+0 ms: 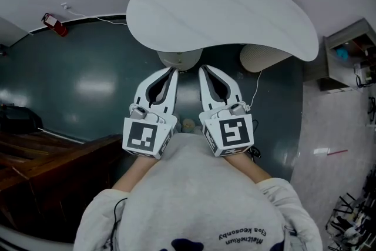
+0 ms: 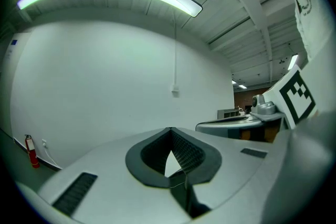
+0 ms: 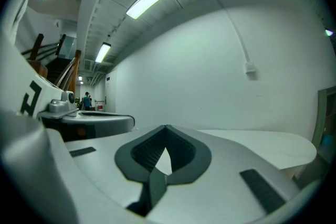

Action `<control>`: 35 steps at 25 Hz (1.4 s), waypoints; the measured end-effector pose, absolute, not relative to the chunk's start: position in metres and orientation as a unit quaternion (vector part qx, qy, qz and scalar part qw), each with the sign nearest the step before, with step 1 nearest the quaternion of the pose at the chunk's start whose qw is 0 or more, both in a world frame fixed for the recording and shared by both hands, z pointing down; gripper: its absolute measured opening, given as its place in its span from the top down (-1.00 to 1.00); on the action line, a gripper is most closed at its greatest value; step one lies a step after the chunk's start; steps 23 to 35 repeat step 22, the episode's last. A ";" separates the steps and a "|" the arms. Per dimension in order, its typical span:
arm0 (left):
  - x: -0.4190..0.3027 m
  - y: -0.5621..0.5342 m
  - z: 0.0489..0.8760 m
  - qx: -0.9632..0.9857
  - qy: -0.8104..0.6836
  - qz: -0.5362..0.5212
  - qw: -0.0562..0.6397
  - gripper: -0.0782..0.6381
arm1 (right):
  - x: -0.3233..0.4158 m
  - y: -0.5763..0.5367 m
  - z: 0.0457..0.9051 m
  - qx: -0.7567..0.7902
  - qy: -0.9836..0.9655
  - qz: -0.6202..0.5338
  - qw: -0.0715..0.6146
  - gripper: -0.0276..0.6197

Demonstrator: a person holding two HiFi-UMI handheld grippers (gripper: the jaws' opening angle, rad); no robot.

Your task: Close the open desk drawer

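Left claw (image 1: pixel 172 70) and right claw (image 1: pixel 202 68) are both clenched, tips meeting, grasping nothing. They are held side by side, tips near the near edge of the white desk (image 1: pixel 223 9). Its drawer cannot be made out in any view.

A white rounded table (image 1: pixel 223 9) stood on the dark glossy floor (image 1: pixel 88 88), and a red fire extinguisher (image 1: pixel 54 23) stood beside the wall.
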State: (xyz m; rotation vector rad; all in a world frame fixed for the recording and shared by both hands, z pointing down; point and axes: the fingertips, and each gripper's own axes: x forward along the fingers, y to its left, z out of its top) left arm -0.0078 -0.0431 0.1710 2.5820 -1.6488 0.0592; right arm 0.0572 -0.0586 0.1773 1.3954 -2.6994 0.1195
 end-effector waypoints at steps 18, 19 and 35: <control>0.005 -0.028 0.195 0.845 -0.531 0.024 0.066 0.76 | 0.059 -0.045 0.199 0.445 -0.892 0.045 0.061 0.86; 0.006 -0.028 0.195 0.845 -0.530 0.025 0.066 0.76 | 0.059 -0.045 0.199 0.445 -0.892 0.044 0.062 0.86; 0.006 -0.028 0.195 0.846 -0.529 0.028 0.064 0.76 | 0.058 -0.046 0.199 0.443 -0.893 0.041 0.064 0.86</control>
